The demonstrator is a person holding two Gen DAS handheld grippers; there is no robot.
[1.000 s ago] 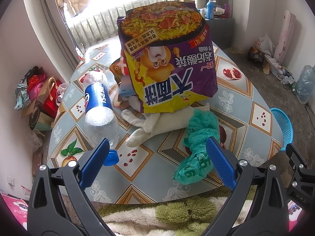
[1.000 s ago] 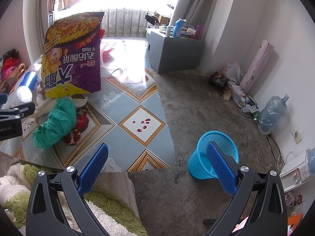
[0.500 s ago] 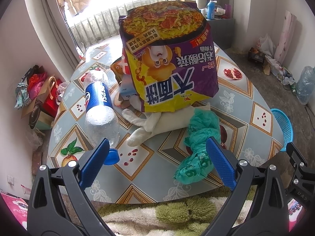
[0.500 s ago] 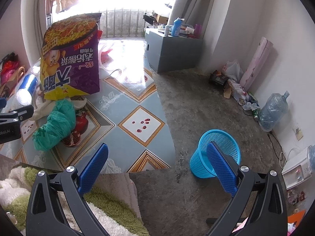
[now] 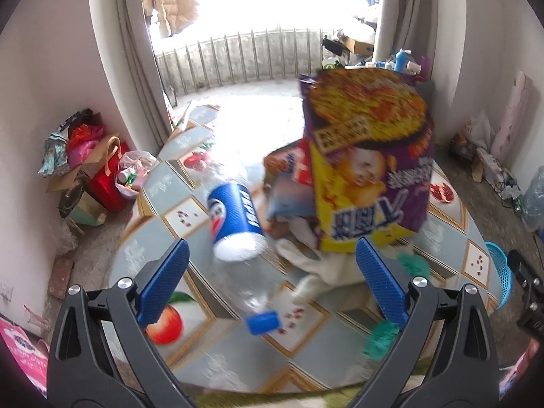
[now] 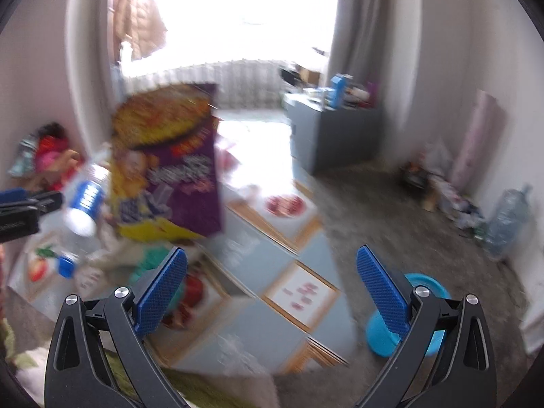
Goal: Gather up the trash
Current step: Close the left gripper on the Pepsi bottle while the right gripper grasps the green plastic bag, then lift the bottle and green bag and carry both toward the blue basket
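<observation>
A heap of trash sits on a tiled-pattern tabletop [image 5: 210, 350] in a cluttered room, both views smeared by motion blur. The tall purple-and-yellow noodle bag [image 5: 370, 173] stands upright at the centre of the heap and serves as the landmark here. Just left of the noodle bag, a clear plastic bottle [image 5: 238, 224] with a blue label lies on its side, its blue cap [image 5: 262, 322] pointing toward the camera. At the foot of the noodle bag lies a white glove [image 5: 316, 268], touching the bag's lower edge, and to the right of the glove a crumpled green plastic bag [image 5: 413, 263] is partly hidden behind a blue pad. Behind the noodle bag's left edge, smaller wrappers [image 5: 289, 183] are tucked, too blurred to read.

The left hand-held gripper [image 5: 272, 285] hangs above the near edge of the tabletop with its jaws spread wide and nothing between them, the bottle's neck lying in the gap's line of sight. The right hand-held gripper [image 6: 270, 292] is likewise spread wide and empty, to the right of the noodle bag [image 6: 166, 166], over the tabletop's corner. On the concrete floor [image 6: 408, 210], well to the right of the noodle bag, stands a blue mesh wastebasket [image 6: 425, 312], partly hidden by the right pad.
</observation>
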